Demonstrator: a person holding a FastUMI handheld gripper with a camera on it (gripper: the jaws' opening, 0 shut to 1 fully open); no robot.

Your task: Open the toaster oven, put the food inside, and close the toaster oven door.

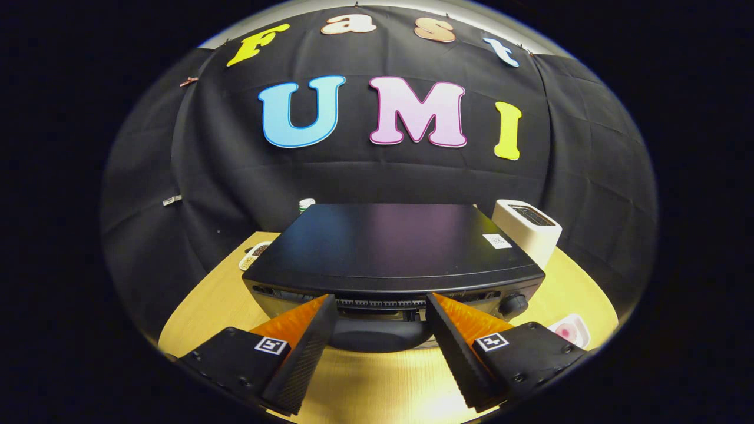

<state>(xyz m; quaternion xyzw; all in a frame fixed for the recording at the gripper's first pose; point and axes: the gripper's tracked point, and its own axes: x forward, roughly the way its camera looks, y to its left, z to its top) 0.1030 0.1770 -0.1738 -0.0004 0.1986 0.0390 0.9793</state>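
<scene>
Black toaster oven (389, 244) sits upright on the wooden table (food packet (570, 331) beside it)

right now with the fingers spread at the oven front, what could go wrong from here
1. The gripper is open, its fingers either side of the dark door handle of the toaster oven, touching nothing; closing off-centre could slip off it.
2. The oven may slide back on the wooden table when the door is pulled.
3. The white toaster stands close beside the oven and could be bumped.
</scene>
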